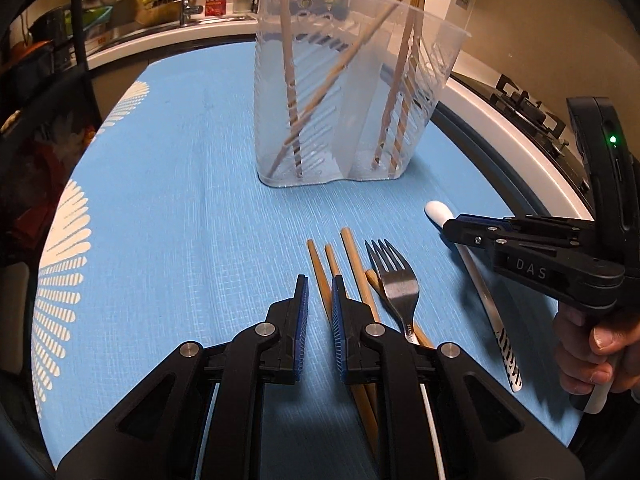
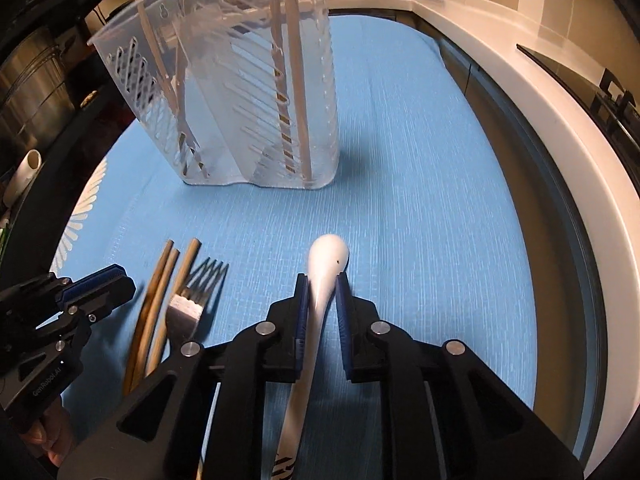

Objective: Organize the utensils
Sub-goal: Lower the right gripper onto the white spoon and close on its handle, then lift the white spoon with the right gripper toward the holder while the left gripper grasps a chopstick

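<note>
Chopsticks of pale wood [image 1: 320, 276] lie near my left gripper [image 1: 320, 292] on the blue woven mat [image 1: 180, 220], one stick running between the narrowly parted jaws; I cannot tell whether the pads press it. Right of them rests a steel fork [image 1: 396, 280], and farther off stands the clear slotted plastic holder [image 1: 348, 100], already carrying several sticks. From the right wrist, my right gripper [image 2: 323, 292] straddles the neck of a white ceramic spoon [image 2: 326, 268] lying flat on the mat; its jaws are slightly apart, with a gap showing beside the right pad. I judge the spoon glossy, slippery and breakable, best pinched at the slim handle; the sticks are light, stiff and prone to rolling.
</note>
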Motion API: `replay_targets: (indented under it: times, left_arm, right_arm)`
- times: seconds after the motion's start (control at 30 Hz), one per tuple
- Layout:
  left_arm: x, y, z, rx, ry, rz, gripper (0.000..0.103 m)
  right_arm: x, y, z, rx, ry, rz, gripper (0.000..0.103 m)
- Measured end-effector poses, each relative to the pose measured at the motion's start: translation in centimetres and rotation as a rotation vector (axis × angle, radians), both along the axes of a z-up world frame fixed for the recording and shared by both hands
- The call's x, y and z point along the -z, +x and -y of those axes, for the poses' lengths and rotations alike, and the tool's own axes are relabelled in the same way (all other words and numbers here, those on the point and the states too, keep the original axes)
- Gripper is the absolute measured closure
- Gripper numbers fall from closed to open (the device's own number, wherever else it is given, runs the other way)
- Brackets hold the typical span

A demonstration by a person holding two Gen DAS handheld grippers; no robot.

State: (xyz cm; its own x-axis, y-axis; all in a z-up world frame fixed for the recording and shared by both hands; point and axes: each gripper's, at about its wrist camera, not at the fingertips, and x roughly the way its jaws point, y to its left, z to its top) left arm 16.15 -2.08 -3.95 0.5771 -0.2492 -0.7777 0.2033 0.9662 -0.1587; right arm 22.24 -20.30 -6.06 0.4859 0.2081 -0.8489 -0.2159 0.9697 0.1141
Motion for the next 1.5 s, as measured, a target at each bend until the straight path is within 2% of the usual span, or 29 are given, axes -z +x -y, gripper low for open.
replay_targets:
  times: [0.23,0.43,0.57,0.7,0.83,0.97,1.5]
  left_arm:
    - [0.6,-0.1,0.7,-0.008,0.038,0.0,0.091]
    - [1.0,-0.1,1.0,-0.009,0.034,-0.008,0.09]
    - [1.2,0.0,1.4,0.006,0.042,-0.018,0.091]
    - [1.2,-0.2,1.8,0.02,0.089,-0.009,0.093]
    - [1.0,0.1,0.5,-0.049,0.121,-0.001,0.094]
    - [1.0,0.8,-1.4,-0.121,0.104,-0.031,0.094]
    - [1.1,1.0,-0.8,-0.109,0.128,-0.015,0.094]
  right_arm:
    - [0.5,-1.1,-1.0,-0.002,-0.066,0.088,0.085]
    - [0.8,-1.9,-2.0,0.014,-0.121,0.156,0.089]
    - [0.8,-2.0,-2.1,0.021,-0.115,0.154,0.089]
    - [0.7,-2.1,-2.2,0.021,-0.106,0.147,0.089]
    - [0.7,-2.0,-2.3,0.022,-0.092,0.147,0.09]
    - [0.7,-1.5,-1.6,0.019,-0.07,0.138,0.089]
    - [0.8,-0.3,-1.9,0.008,-0.069,0.129,0.085]
